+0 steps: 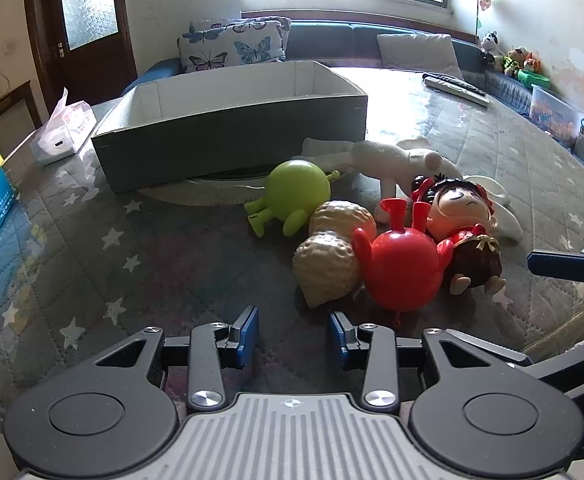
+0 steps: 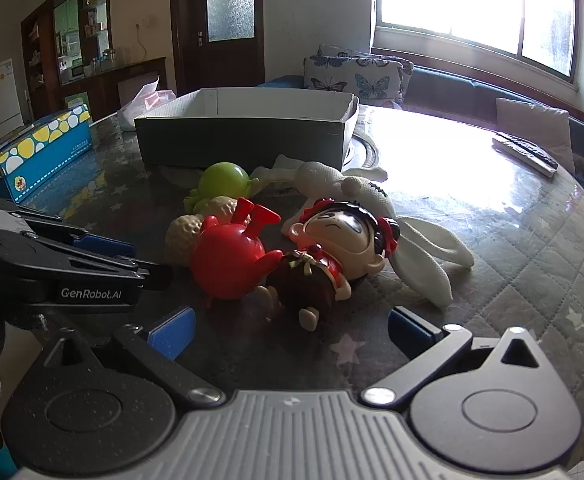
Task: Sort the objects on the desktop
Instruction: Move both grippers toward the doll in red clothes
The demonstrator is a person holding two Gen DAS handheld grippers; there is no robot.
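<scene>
- Hovering low over the table (image 2: 532, 248), the right gripper (image 2: 289, 330) spreads its jaws wide, empty, around the feet of the doll (image 2: 332, 248) lying just ahead.
- Doll's long axis runs straight away from those jaws, head farthest, face up.
- Left gripper (image 1: 294, 334), jaws partly apart and empty, sits just short of the tan toy (image 1: 328, 268) and red toy (image 1: 404, 264).
- Box (image 2: 247, 140) waits beyond the pile.

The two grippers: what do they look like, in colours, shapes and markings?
Both grippers, left and right, share one build: black linkage arms with silver screws, round black discs at each side, a ribbed grey centre plate, and blue pads on the jaws. White lettering "GenRobot.AI" marks the left one's side.
</scene>
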